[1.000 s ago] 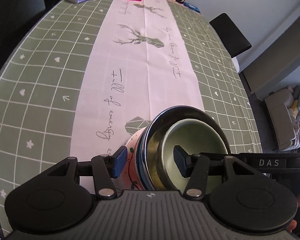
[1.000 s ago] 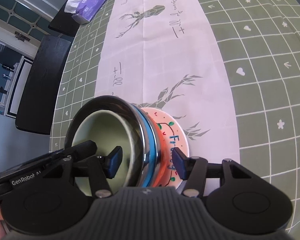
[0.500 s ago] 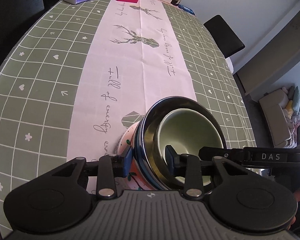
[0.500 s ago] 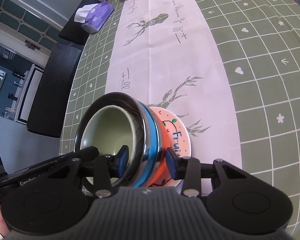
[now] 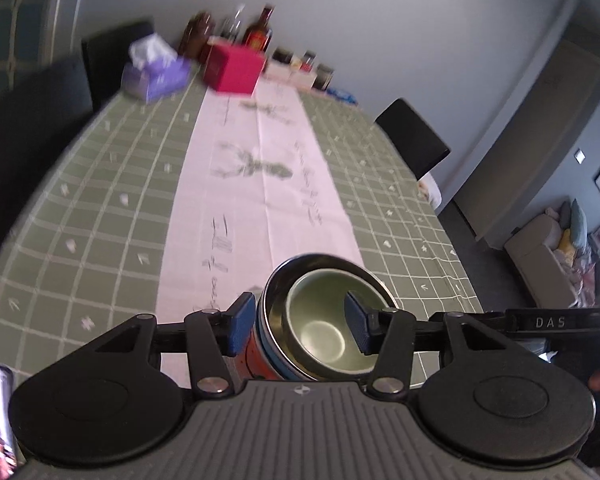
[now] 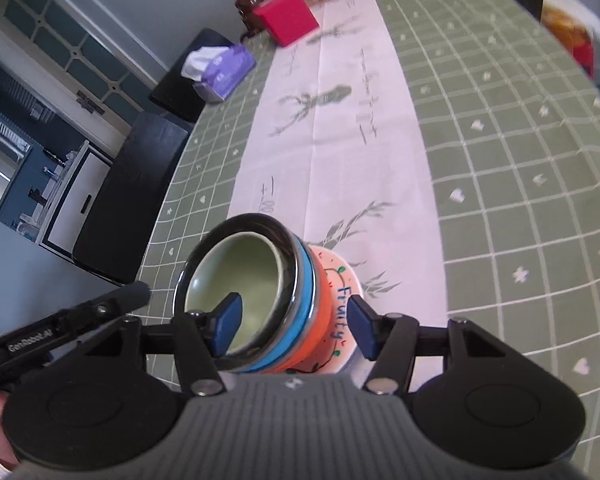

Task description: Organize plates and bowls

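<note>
On the tablecloth (image 6: 500,160), nested bowls (image 6: 260,292) stand upright, mouths upward.

A long table (image 5: 80,208) under a green checked cloth with a pale pink runner (image 5: 260,184) fills the room. Black chairs (image 5: 412,140) stand along its edges. Grey walls (image 5: 380,20) rise beyond its far end; a sofa (image 5: 540,248) sits off the right edge, a glazed door (image 6: 60,52) off the left.

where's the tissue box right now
The purple tissue box sits at the table's far end, left of the white runner in both wrist views, beside the pink box.
</note>
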`<control>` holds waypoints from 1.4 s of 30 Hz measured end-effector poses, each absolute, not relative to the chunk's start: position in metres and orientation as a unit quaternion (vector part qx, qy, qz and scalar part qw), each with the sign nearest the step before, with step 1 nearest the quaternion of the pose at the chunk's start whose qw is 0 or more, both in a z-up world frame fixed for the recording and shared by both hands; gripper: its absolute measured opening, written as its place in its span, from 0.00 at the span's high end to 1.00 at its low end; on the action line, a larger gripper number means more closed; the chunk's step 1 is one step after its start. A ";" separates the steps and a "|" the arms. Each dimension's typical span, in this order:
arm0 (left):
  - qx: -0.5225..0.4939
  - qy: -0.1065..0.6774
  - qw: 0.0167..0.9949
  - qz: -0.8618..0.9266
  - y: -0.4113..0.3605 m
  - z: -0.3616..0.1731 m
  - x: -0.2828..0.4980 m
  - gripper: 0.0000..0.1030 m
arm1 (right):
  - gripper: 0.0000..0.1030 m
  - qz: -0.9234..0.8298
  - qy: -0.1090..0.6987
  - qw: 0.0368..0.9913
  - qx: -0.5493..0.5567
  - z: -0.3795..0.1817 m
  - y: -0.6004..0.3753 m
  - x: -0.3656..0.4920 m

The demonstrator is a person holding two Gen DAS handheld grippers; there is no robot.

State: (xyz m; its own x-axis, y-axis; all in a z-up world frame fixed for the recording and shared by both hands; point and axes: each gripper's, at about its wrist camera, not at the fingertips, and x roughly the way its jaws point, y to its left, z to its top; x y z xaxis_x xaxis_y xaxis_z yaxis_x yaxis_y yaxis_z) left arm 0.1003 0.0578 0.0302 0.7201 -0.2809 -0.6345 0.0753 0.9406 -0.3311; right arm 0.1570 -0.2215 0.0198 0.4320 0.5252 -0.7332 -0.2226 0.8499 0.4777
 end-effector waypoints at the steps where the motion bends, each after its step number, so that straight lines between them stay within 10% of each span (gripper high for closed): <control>1: -0.124 0.348 0.924 -0.098 0.053 0.037 0.092 0.43 | 0.42 0.226 0.475 0.838 0.147 0.026 -0.223 0.150; 14: 0.023 0.245 0.964 -0.097 -0.015 0.073 -0.018 0.32 | 0.28 0.232 0.303 0.924 -0.011 0.089 -0.220 0.031; 26: 0.024 0.156 0.987 0.010 -0.038 0.015 -0.069 0.10 | 0.17 0.148 0.182 0.972 -0.032 0.023 -0.215 -0.068; 42: 0.028 0.272 0.961 0.025 -0.054 -0.072 -0.075 0.10 | 0.08 0.073 0.196 0.978 0.015 -0.061 -0.220 -0.092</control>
